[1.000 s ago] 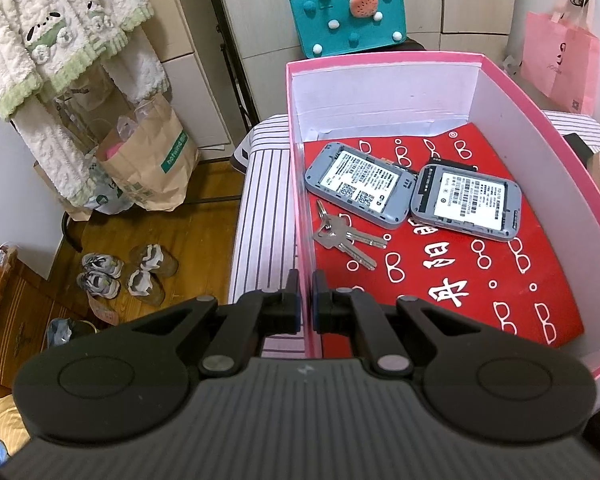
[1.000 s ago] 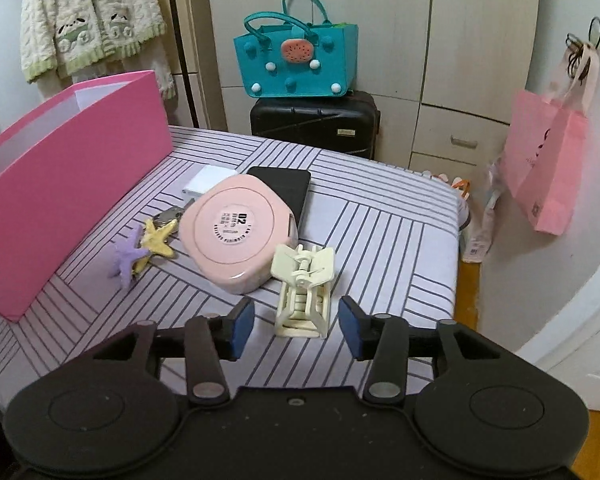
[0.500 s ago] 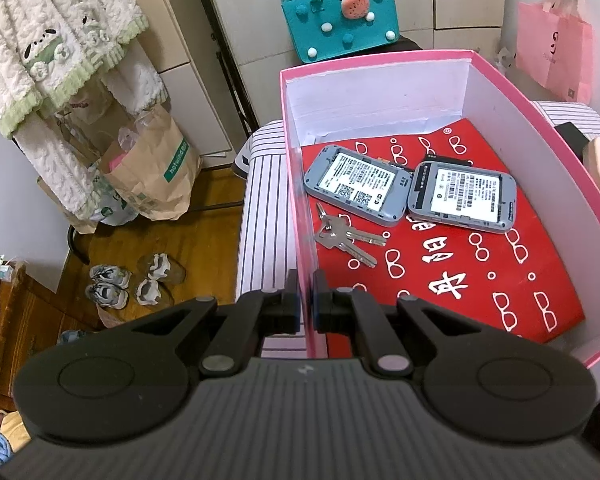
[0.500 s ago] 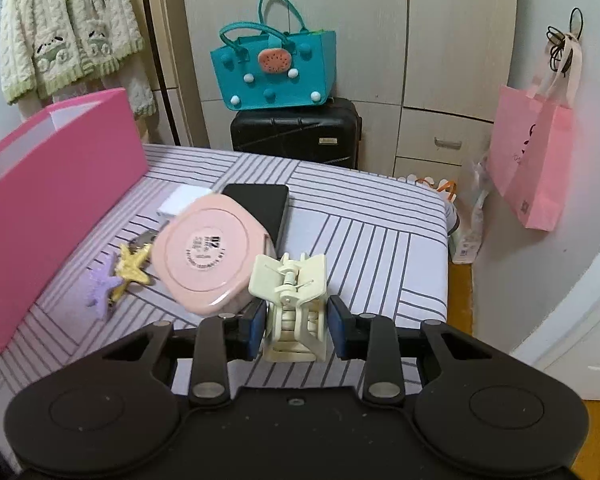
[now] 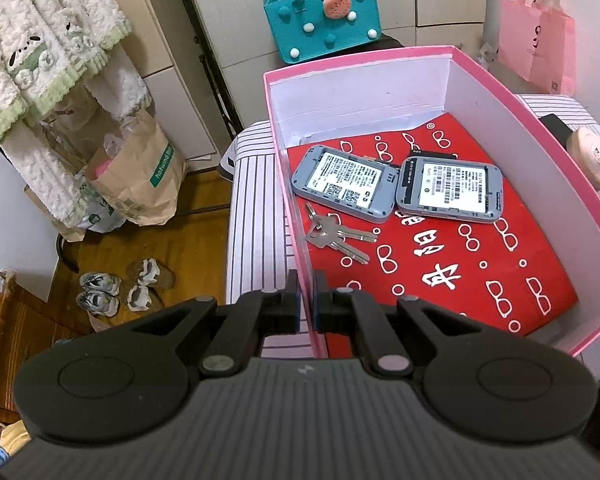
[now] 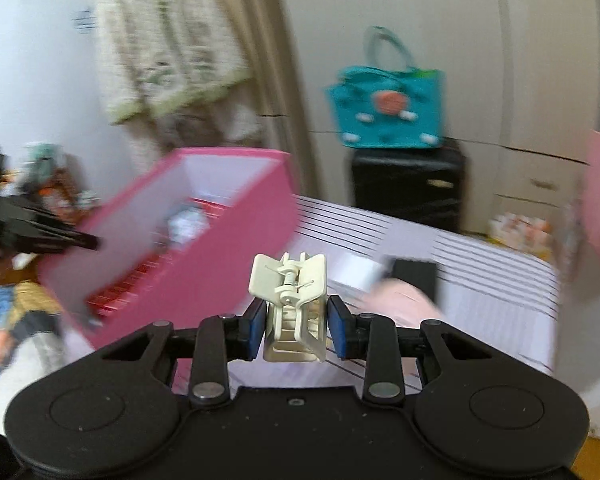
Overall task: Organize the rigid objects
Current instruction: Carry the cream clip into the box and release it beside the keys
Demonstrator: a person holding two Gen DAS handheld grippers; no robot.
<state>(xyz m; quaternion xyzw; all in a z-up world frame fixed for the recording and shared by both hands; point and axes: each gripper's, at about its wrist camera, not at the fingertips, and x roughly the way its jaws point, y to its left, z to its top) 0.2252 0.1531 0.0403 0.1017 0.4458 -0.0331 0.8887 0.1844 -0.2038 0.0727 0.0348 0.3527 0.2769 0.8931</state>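
My left gripper (image 5: 305,296) is shut on the near left wall of the open pink box (image 5: 560,152), which stands on the striped bed. Inside, on a red printed sheet, lie two grey pocket routers (image 5: 346,190) (image 5: 450,194) and a bunch of keys (image 5: 332,236). My right gripper (image 6: 296,328) is shut on a cream hair claw clip (image 6: 288,300), held in the air above the bed. In this blurred view the pink box (image 6: 220,248) is ahead and to the left of the clip.
A round pink case (image 6: 400,300), a black phone (image 6: 416,276) and a white block (image 6: 356,270) lie on the striped bedcover (image 6: 480,280). Behind are a teal bag (image 6: 384,116) on a black suitcase (image 6: 408,188), and a pink paper bag (image 5: 536,44) on the wall.
The right gripper closed on the cream clip, lifted it off the bed and swung left toward the pink box. The left gripper kept its hold on the box wall.
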